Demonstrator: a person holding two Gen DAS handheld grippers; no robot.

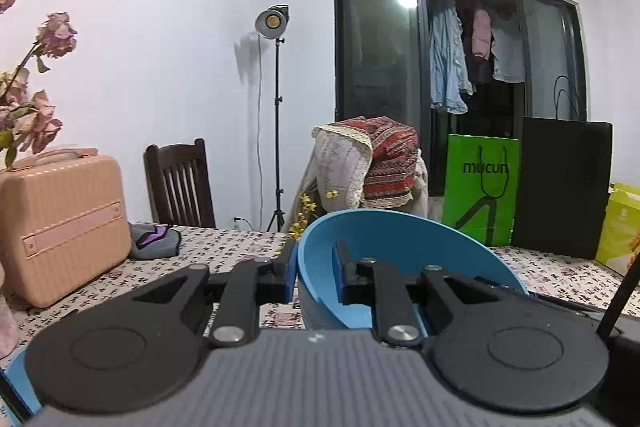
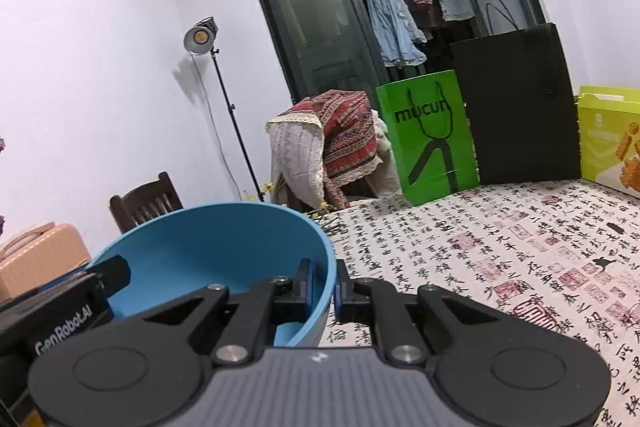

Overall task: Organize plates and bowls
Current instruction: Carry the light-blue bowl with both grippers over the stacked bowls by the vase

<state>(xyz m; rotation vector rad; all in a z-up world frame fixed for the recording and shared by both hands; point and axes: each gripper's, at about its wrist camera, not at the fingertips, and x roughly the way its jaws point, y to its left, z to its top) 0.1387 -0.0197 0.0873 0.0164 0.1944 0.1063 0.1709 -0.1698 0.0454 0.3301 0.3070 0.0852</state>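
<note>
In the left wrist view, the left gripper (image 1: 316,277) is clamped on the left wall of a blue bowl (image 1: 400,247): 1 blue-padded finger sits outside the rim and the other inside, with the wall pinched between them. The bowl appears lifted a little above the table (image 1: 224,251), which wears a cloth printed with calligraphy, though its underside is hidden by the gripper body, so I cannot say for sure that it is clear of the cloth. A second blue rim (image 1: 16,375) peeks in at the lower left corner, too cropped to tell whether it is a plate or another bowl. A peach case (image 1: 60,223) stands on the table to the left. The gripper points almost level, tipped slightly downward, toward the green bag (image 1: 480,187) at the far edge. In the right wrist view, the right gripper (image 2: 334,287) is closed on the opposite, right wall of the same bowl (image 2: 208,247), again 1 finger inside and 1 outside, and the left gripper (image 2: 116,273) shows at the far rim, so 2 grippers carry 1 bowl between them. This gripper also aims slightly below level, with open patterned table (image 2: 500,247) stretching to its right. Judging by this, the task is in mid-carry: the bowl is secured but not yet set in place, and no stack of plates or bowls is visible, so how much sorting is finished cannot be told.
</note>
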